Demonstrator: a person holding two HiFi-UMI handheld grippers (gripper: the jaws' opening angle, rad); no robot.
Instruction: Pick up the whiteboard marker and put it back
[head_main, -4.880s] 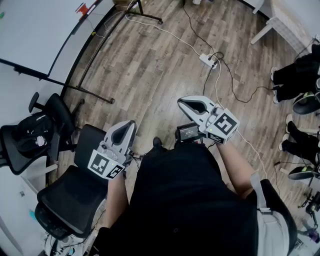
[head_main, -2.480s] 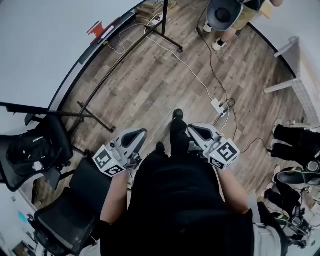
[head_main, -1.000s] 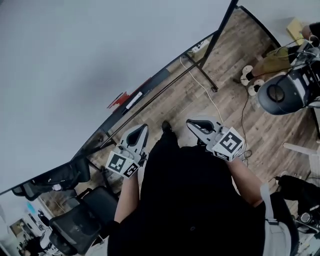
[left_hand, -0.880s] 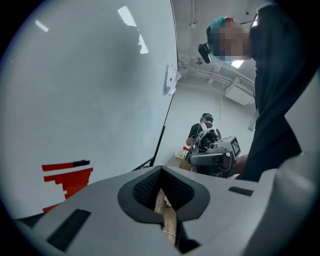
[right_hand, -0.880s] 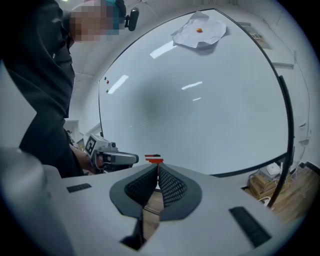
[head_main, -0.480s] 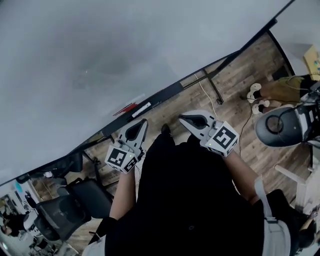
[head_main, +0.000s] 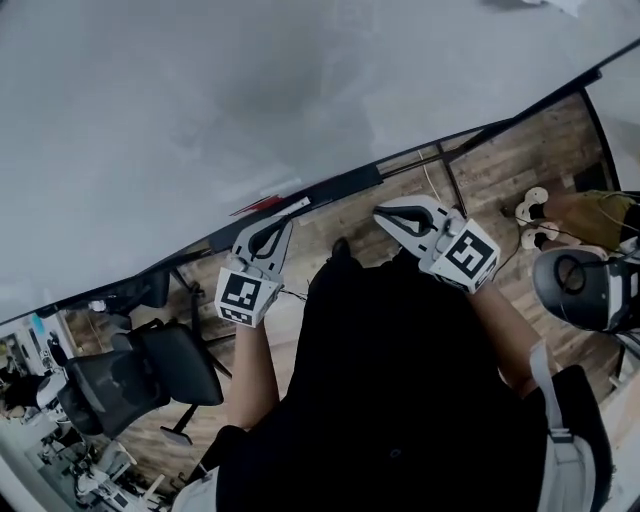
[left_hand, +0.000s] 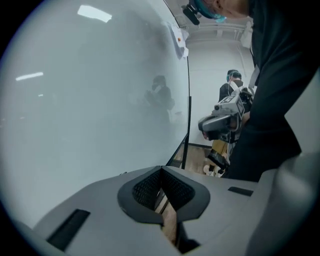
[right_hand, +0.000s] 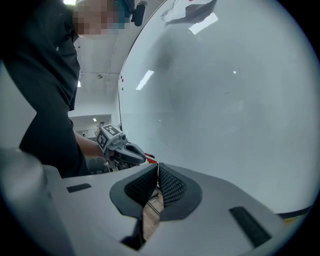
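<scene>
A thin red marker (head_main: 257, 207) and a white oblong piece (head_main: 292, 206) lie on the dark tray ledge (head_main: 345, 184) under the big whiteboard (head_main: 250, 100). My left gripper (head_main: 287, 222) is shut and empty, its tips just below the white piece. My right gripper (head_main: 381, 213) is also shut and empty, further right and short of the ledge. In the right gripper view, the left gripper (right_hand: 142, 158) shows beside a red tip (right_hand: 149, 159). The left gripper view shows its own jaws (left_hand: 161, 170) closed, with the right gripper (left_hand: 202, 124) beyond.
The whiteboard's dark stand legs (head_main: 447, 168) rest on the wooden floor. A black office chair (head_main: 150, 365) stands at the lower left. Another person's shoes (head_main: 533, 203) and a round dark object (head_main: 572, 288) are at the right.
Both grippers have moved closer to the whiteboard's ledge. The left one's tips now reach just under the white piece. The board fills more of the head view.
</scene>
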